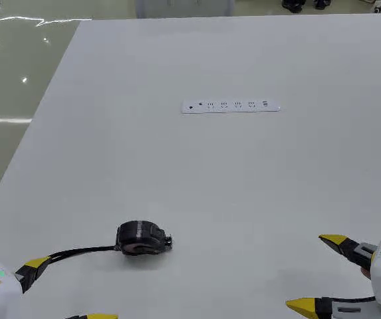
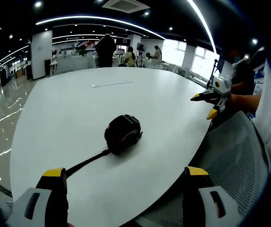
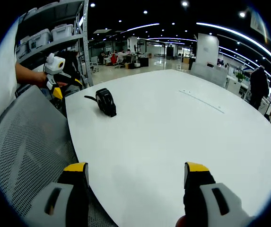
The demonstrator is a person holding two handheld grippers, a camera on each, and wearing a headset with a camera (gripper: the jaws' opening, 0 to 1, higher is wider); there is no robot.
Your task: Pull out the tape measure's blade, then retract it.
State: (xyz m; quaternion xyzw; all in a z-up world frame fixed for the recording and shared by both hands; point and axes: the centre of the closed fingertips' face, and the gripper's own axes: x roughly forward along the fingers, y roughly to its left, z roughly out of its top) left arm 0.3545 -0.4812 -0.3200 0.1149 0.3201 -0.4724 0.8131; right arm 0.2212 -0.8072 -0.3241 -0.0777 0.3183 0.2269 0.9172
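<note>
Black tape measure (image 1: 140, 238) lies by the near edge of the white bench (image 1: 243, 173), its strap (image 1: 77, 252) trailing toward the left gripper (image 1: 67, 290). Left gripper and right gripper (image 1: 318, 272) both gape wide, holding nothing

Open white tabletop (image 1: 243, 186) between the left gripper (image 1: 67, 290) and the right gripper (image 1: 318, 272), both at the near edge, jaws spread wide, well apart from each other. Only low obstacles on it: the black tape measure (image 1: 140, 238) near the left gripper, its strap (image 1: 77, 252) trailing flat toward that gripper, and a flat white power strip (image 1: 230, 106) far out toward the middle. Behind the near edge, a grey mesh chair (image 3: 26, 142) close against the table, seen in both gripper views.
</note>
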